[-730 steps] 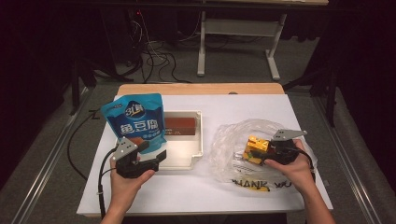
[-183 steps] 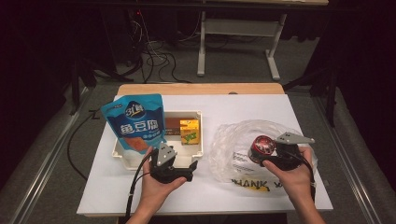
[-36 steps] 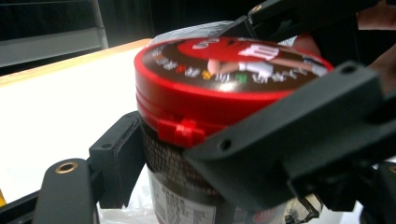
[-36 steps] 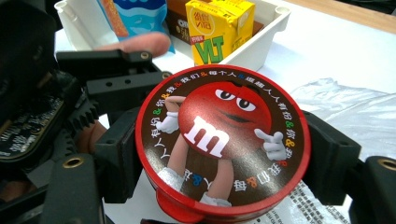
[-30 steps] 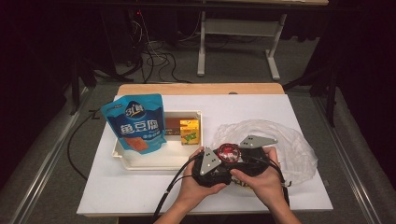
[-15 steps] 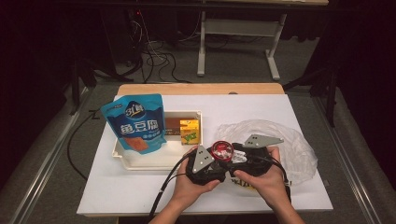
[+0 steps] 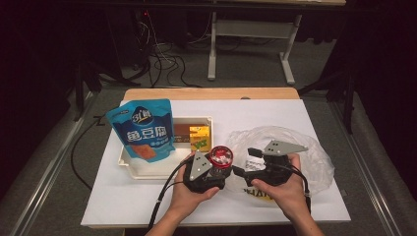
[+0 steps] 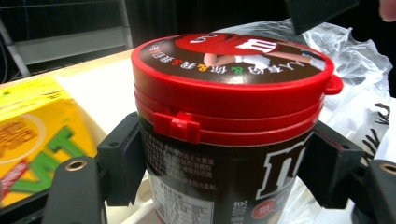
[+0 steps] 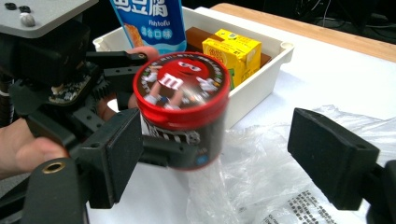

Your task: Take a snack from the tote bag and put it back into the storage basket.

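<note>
Candy tub (image 8: 229, 130), brown with a red lid, is clamped upright between the pads of the left gripper (image 7: 212, 173), just beside the white tray (image 7: 147, 169) and the clear plastic bag (image 7: 314, 157). The right gripper (image 9: 233, 158) is released, its jaws having just been opening and spread clear of the tub, which is seen just ahead of them.

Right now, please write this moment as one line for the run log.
left gripper: jaws shut on candy tub | right gripper: jaws just opened, off tub | tub: lifted beside white tray | plastic bag: flat on table
</note>
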The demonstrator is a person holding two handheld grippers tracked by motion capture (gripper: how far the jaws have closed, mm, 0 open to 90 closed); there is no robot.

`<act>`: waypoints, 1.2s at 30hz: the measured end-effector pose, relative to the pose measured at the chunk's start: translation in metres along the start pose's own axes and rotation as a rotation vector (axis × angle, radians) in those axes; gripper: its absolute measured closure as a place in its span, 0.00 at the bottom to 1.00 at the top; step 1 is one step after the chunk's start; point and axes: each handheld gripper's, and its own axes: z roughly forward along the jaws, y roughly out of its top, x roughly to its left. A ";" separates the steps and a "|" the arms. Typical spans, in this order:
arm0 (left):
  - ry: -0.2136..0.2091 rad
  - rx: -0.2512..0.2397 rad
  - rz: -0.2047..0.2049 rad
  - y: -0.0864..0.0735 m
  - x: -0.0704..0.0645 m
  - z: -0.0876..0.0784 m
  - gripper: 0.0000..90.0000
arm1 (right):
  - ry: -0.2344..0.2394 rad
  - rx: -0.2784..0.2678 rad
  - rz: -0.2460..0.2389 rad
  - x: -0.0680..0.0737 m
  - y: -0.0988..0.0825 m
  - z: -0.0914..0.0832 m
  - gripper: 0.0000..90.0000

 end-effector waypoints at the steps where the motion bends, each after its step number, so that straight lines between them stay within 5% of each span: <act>1: 0.005 -0.004 0.002 0.000 0.004 -0.004 0.29 | -0.005 -0.003 0.000 -0.001 0.000 -0.001 0.21; 21: 0.079 -0.040 -0.035 -0.009 0.042 -0.028 0.29 | -0.050 0.010 0.034 -0.019 -0.011 -0.006 0.21; 36: 0.094 -0.051 -0.046 -0.019 0.067 -0.024 0.29 | -0.090 0.014 0.060 -0.032 -0.019 -0.013 0.23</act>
